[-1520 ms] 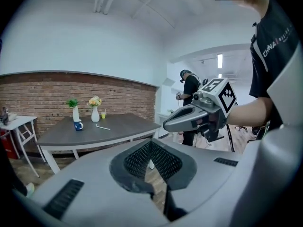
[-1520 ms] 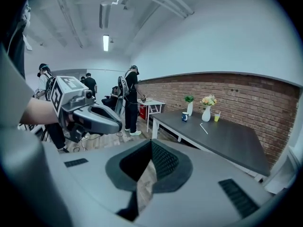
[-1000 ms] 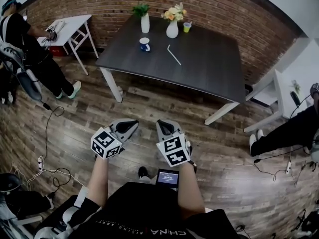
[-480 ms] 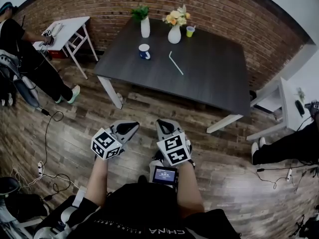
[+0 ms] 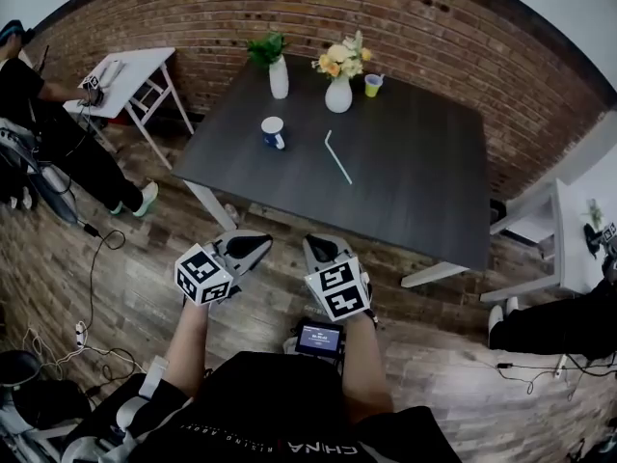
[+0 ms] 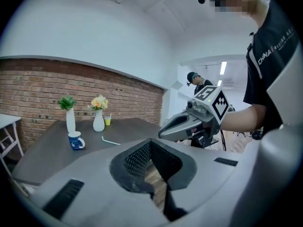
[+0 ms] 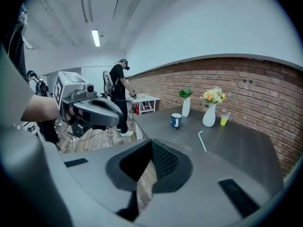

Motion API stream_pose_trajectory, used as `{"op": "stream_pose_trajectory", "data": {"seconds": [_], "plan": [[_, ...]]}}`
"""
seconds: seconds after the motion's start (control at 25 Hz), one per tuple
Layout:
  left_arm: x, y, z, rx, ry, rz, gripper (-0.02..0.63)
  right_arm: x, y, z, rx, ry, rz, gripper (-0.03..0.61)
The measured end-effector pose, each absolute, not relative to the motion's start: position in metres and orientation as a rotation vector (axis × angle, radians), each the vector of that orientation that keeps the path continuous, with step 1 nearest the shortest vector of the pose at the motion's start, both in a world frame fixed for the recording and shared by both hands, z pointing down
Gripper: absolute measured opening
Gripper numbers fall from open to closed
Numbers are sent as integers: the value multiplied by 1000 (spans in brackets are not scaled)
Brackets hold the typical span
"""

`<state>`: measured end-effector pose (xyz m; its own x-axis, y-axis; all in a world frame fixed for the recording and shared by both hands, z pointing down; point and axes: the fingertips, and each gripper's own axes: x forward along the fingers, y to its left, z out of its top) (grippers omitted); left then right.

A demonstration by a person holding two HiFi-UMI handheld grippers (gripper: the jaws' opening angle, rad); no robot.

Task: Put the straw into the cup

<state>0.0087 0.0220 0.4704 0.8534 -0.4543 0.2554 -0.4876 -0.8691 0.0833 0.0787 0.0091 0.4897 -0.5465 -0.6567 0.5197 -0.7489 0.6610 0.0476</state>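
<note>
White straw point(image 5: 337, 156) lies flat on the counter point(image 5: 424, 196), right of the blue mug point(image 5: 274, 132). My left tongs point(image 5: 254, 248) and right tongs point(image 5: 317, 249) point forward side by side, short of it, both closed, empty; mug's inside too small to read.

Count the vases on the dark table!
2: the green-plant vase at the table's far edge, and the flower vase just right of it.

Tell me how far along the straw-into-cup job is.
Nothing is done yet: the straw lies flat on the table, apart from the blue cup. Nothing is in hand: the left gripper and right gripper are both shut and empty, held over the floor short of the table. Left to do: reach the table, pick up the straw, drop it into the blue cup.
</note>
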Motion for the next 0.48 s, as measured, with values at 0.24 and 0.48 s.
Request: {"op": "stream_pose_trajectory", "data": {"seconds": [0.24,0.48], "plan": [[20,-9,480,2848,-777,377,3,96,-24,500,1072,-2388,297,6],[6,-42,486,2810,-802,339,3,86,-56,507,1026,-2400,308,6]]}}
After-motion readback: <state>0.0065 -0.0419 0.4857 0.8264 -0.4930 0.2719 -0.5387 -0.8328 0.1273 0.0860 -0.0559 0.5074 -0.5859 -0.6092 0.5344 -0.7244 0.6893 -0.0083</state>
